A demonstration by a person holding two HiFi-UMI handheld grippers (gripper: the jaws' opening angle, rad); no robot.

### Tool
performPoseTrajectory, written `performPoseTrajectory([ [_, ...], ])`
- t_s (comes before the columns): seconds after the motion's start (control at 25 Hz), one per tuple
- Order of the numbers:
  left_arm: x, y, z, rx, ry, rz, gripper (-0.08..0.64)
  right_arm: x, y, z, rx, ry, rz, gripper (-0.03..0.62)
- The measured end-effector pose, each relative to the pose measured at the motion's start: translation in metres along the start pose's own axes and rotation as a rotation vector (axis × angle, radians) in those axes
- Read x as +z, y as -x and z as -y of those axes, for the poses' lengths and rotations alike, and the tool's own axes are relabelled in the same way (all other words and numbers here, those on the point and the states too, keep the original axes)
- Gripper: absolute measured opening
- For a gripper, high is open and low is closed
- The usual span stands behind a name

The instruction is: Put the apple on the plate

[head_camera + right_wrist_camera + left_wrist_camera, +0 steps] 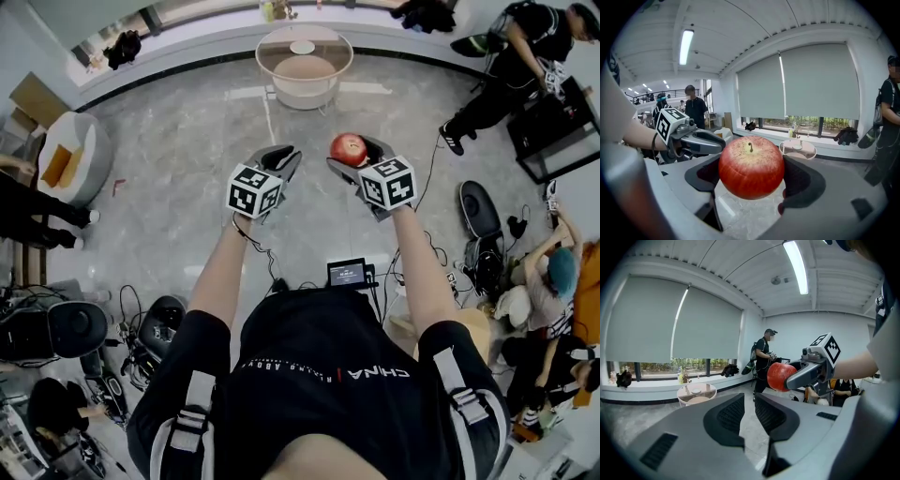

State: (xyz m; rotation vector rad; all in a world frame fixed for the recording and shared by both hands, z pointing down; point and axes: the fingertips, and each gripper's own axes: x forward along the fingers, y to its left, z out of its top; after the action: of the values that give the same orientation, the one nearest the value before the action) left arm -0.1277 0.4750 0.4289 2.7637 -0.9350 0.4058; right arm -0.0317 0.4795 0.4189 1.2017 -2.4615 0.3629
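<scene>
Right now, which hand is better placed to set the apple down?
Right. The right gripper has the apple clamped between its fingers, stem up. The left gripper, beside it, holds nothing.

A round glass worktop [330,45] stands on the grey floor [187,159]. One white plate [302,47] (small) lies on it.
</scene>
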Motion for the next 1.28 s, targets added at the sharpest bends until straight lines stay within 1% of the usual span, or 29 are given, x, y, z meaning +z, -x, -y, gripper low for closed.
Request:
performPoseTrajectory([
  [0.08,0.000,0.001,0.002,-0.001,-0.002,0.000,0.063,-0.001,0.003,0.000,0.001,-0.008,0.003,0.411],
  [0.24,-0.001,-0.005,0.007,-0.003,-0.013,-0.007,0.047,-0.005,0.006,0.005,0.004,-0.014,0.007,0.410],
  [0.44,-0.003,-0.021,0.020,-0.039,0.002,-0.012,0.031,-0.015,0.012,0.019,0.013,-0.023,0.003,0.411],
  [0.52,0.000,-0.031,0.025,-0.045,0.008,-0.012,0.024,-0.019,0.016,0.031,0.014,-0.030,0.001,0.411],
  [0.68,0.011,-0.074,0.032,-0.063,0.036,-0.012,0.018,-0.025,0.016,0.077,0.027,-0.044,-0.004,0.410],
  [0.76,0.012,-0.083,0.038,-0.064,0.057,-0.002,0.018,-0.032,0.018,0.085,0.037,-0.042,-0.009,0.411],
  [0.88,0.009,-0.087,0.040,-0.044,0.085,0.006,0.018,-0.040,0.017,0.090,0.046,-0.042,-0.014,0.410],
  [1.0,0.000,-0.105,0.025,-0.018,0.120,-0.029,0.018,-0.044,0.004,0.107,0.065,-0.068,-0.017,0.411],
  [1.12,-0.002,-0.127,-0.005,0.011,0.145,-0.045,0.018,-0.045,-0.018,0.128,0.077,-0.074,-0.029,0.410],
  [1.2,0.002,-0.143,-0.028,0.005,0.148,-0.037,0.018,-0.040,-0.039,0.144,0.075,-0.076,-0.035,0.410],
  [1.28,0.007,-0.162,-0.051,-0.021,0.139,-0.022,0.018,-0.033,-0.063,0.163,0.064,-0.080,-0.038,0.411],
])
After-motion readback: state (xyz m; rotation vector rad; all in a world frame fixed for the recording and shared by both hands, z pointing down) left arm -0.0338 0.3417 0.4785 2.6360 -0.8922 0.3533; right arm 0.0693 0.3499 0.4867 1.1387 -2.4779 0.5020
